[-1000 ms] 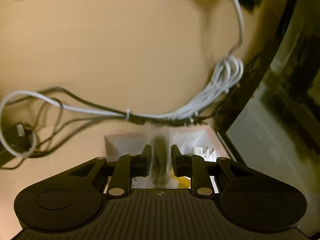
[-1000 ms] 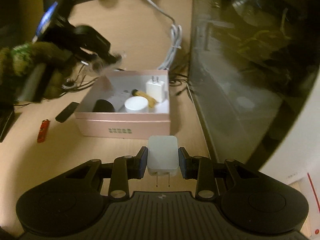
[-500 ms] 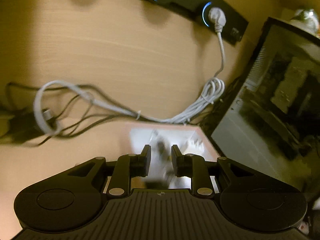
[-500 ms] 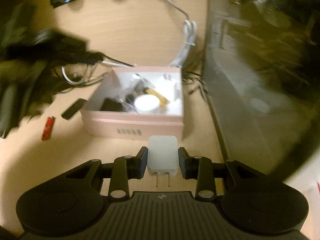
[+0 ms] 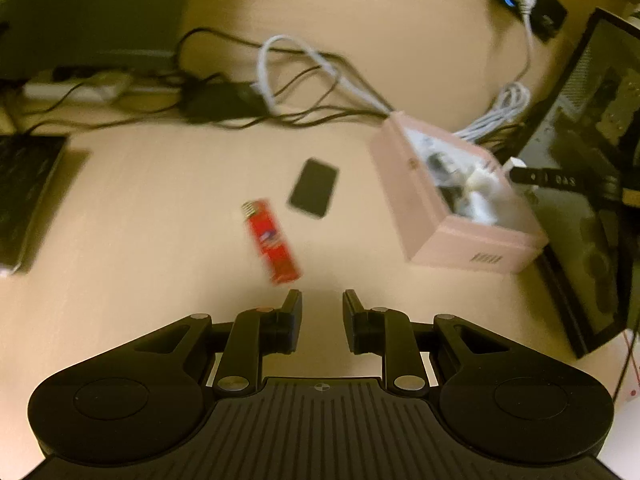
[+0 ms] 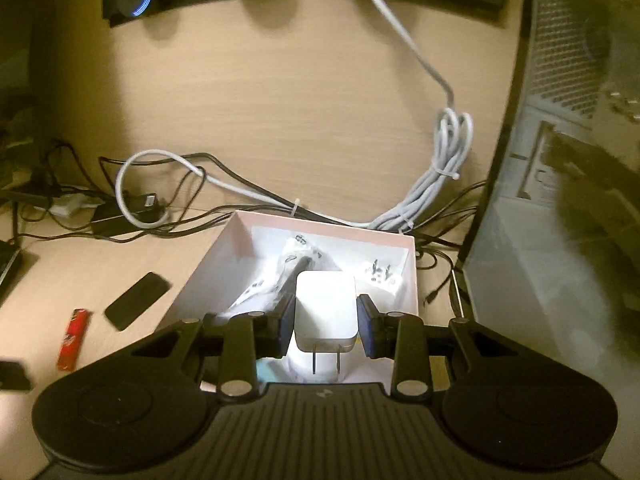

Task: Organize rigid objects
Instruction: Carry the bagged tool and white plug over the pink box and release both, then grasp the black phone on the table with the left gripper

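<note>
Over a pale wooden bench (image 5: 140, 216), the right tongs (image 6: 325, 320) grip a white plug-in charger (image 6: 325, 306) above an open pink box (image 5: 448, 236) of small white items, while the left tongs (image 5: 322, 312), parted and empty, hover near a red lighter (image 5: 272, 242) and a flat black device (image 5: 314, 188).

The wooden desk (image 5: 160, 208) carries a pink box (image 5: 452, 236), red lighter (image 5: 272, 242), black slab (image 5: 314, 188) and cables (image 5: 304, 80).

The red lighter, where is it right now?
The red lighter lies flat on the desk in the left wrist view, just ahead of the empty left claw, beside a small black slab and left of the pink box.
</note>
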